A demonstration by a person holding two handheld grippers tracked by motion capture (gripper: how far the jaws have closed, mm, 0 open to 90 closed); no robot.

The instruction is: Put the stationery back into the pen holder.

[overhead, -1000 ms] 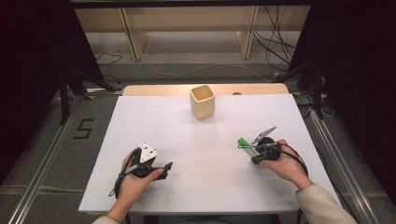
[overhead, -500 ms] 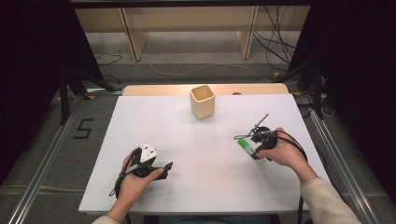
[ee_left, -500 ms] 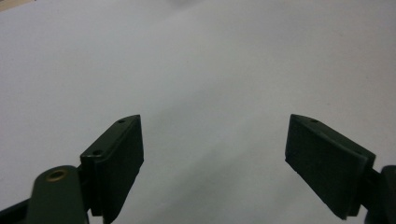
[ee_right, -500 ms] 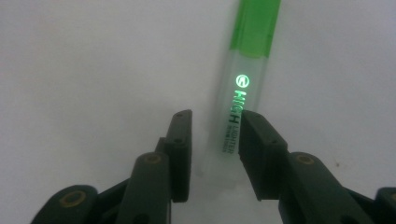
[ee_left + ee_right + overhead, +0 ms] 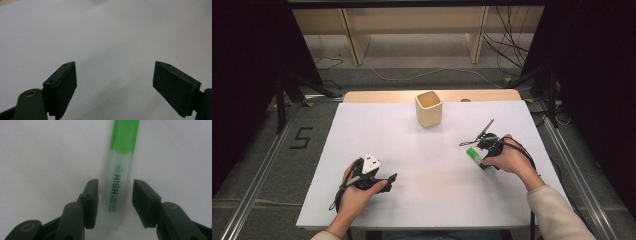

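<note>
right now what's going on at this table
A person at a white table holds tongs in each hand. The right tongs straddle a green highlighter lying flat on the table; their jaws have just been opening, with small gaps between pads and pen, so it is not gripped. The left tongs rest open over bare table. A wooden cup stands upright near the far edge.
</note>
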